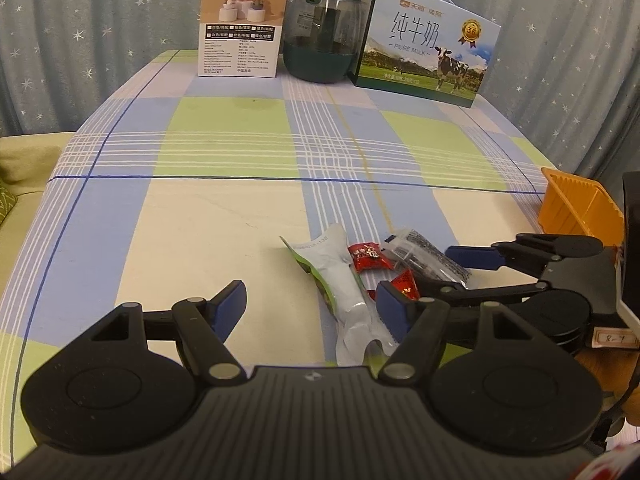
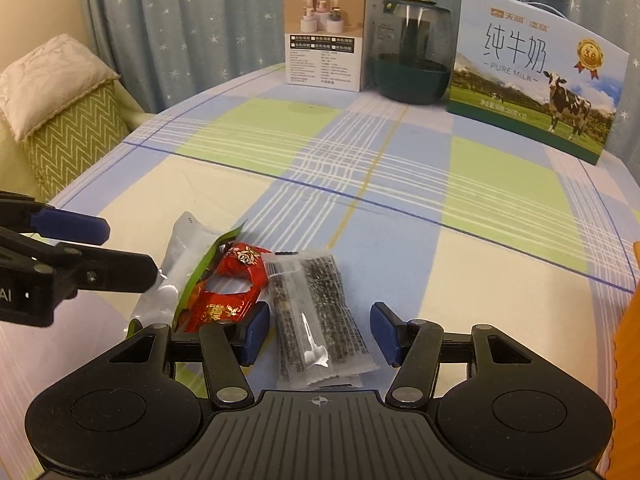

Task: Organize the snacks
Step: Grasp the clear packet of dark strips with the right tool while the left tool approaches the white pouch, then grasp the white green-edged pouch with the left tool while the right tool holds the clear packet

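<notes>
Several snacks lie in a small heap on the checked tablecloth. A clear packet of black speckled snack lies lengthwise between the jaws of my right gripper, which is open, its blue pads close on either side without pressing. Two red candies sit just left of it, beside a white and green packet. My left gripper is open low over the cloth, with the white and green packet near its right pad. The right gripper reaches in from the right.
An orange basket stands at the table's right edge. Along the back stand a humidifier box, a dark green glass jar and a pure milk carton. A cushion sits off the left edge, with a starred curtain behind.
</notes>
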{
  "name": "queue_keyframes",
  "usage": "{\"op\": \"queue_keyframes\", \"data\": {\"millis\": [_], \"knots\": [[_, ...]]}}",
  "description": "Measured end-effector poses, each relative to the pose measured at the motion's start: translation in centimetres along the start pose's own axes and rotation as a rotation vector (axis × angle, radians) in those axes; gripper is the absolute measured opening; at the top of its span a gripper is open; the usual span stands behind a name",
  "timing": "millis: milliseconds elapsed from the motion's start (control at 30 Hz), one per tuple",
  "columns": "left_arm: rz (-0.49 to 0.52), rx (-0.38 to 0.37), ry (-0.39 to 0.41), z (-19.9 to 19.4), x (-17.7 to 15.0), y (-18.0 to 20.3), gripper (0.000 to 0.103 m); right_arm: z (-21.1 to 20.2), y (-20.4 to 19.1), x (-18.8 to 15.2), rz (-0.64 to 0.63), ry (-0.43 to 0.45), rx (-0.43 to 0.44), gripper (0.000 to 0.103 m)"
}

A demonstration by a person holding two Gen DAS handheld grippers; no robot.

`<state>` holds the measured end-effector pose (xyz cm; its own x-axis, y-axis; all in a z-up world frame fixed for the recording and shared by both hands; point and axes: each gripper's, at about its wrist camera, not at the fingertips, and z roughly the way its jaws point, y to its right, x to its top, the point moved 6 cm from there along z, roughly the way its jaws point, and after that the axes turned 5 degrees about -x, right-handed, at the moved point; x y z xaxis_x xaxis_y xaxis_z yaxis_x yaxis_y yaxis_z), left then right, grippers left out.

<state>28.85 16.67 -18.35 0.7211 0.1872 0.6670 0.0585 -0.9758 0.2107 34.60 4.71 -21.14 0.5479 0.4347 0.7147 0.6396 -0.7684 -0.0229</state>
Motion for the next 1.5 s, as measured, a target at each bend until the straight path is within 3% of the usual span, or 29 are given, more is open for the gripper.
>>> {"op": "queue_keyframes", "data": {"millis": [33, 200, 400, 667, 900, 1233, 1300, 1500], "knots": [[0.005, -0.002, 0.000, 0.1, 0.0, 0.1, 0.068, -0.1, -0.1, 0.0, -0.003, -0.002, -0.001, 0.039], [0.007, -0.025, 0.003, 0.5, 0.0, 0.7, 0.068, -0.9, 0.5, -0.3, 0.045, -0.016, -0.034, 0.038], [0.007, -0.035, 0.009, 1.1, 0.3, 1.2, 0.043, -2.7, 2.9, -0.7, 0.138, -0.012, -0.094, 0.038], [0.016, -0.018, -0.007, 3.1, 0.1, 2.0, 0.041, -3.5, 4.0, -1.3, 0.190, -0.018, -0.125, 0.038], [-0.001, 0.015, -0.012, 3.5, 0.0, 1.3, 0.033, -3.6, 4.0, -1.3, 0.197, -0.017, -0.118, 0.038], [0.104, 0.072, -0.025, 4.4, -0.7, 2.3, 0.028, -3.3, 3.5, -1.5, 0.182, -0.026, -0.110, 0.038], [0.091, 0.071, -0.022, 4.3, -0.8, 2.2, 0.023, -3.4, 3.5, -1.5, 0.185, -0.024, -0.111, 0.038], [0.069, 0.084, -0.013, 3.5, -0.9, 1.4, 0.023, -3.9, 3.3, -1.7, 0.195, -0.018, -0.113, 0.038]]}}
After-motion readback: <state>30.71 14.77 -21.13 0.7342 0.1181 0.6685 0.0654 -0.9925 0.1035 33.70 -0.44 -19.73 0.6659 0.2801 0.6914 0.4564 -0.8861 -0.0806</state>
